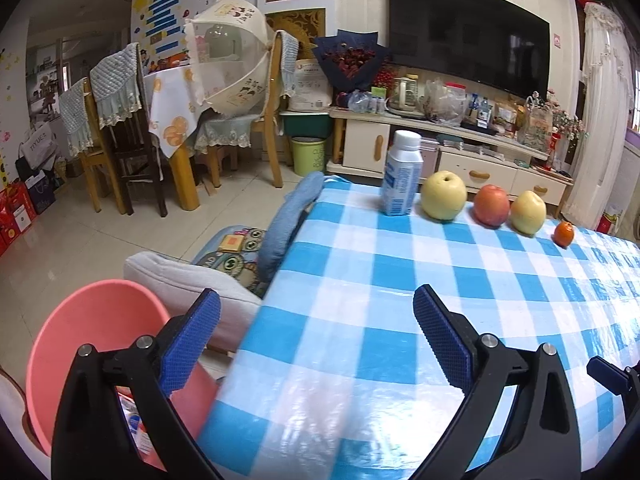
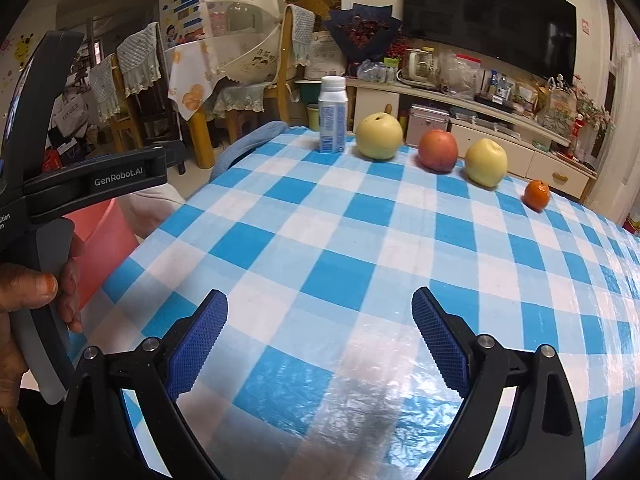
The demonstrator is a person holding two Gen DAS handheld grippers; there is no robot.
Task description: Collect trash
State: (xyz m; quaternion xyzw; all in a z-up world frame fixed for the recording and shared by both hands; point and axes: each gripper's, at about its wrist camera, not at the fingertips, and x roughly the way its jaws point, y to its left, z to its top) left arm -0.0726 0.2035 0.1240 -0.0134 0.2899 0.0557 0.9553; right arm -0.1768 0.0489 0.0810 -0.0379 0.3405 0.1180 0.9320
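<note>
Both grippers, left [image 1: 316, 334] and right [image 2: 320, 334], hang empty with jaws wide apart above the checked table [image 2: 360, 240]. Off the table's left edge, below it, a pink bin [image 1: 92, 340] holds some wrappers, only partly seen behind the left gripper's finger. At the table's far edge stands a capped white bottle [image 1: 402, 174], with a pear [image 1: 444, 196] just beside it.

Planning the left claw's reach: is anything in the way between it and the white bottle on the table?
Nothing visible: only bare checked tablecloth lies between the open left claw and the white bottle. The pear stands beside it, right.
</note>
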